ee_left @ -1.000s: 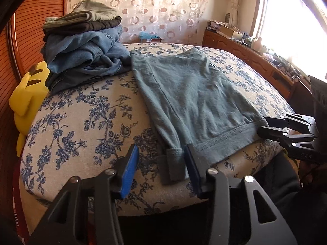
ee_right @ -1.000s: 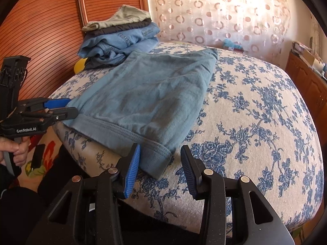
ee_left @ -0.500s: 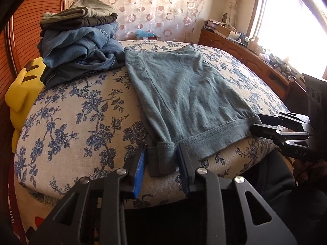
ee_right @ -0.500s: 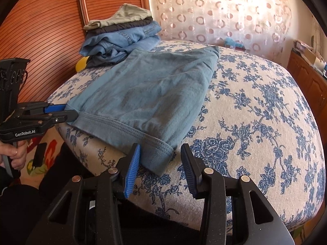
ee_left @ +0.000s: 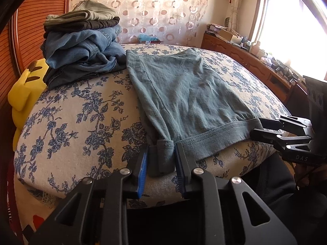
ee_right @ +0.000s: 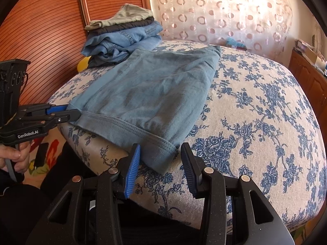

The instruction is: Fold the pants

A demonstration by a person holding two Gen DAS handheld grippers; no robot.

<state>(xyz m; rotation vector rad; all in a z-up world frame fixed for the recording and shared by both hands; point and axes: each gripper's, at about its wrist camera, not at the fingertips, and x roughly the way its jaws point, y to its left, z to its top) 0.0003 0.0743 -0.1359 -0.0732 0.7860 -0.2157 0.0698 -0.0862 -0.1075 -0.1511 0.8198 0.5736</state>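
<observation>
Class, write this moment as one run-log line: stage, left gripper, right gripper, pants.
stage: gripping hem corners | left gripper: closing, corner between fingers | right gripper: open around other corner | pants: flat on bed

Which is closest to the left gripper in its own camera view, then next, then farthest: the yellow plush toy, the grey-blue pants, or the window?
1. Grey-blue pants: hem corner between the left gripper jaws, which are closing.
2. Yellow plush toy: far left, beside the bed.
3. Window: upper right, across the room.

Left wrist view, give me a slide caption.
Left hand-held gripper closing on the teal pants hem corner at the bed edge.
</observation>
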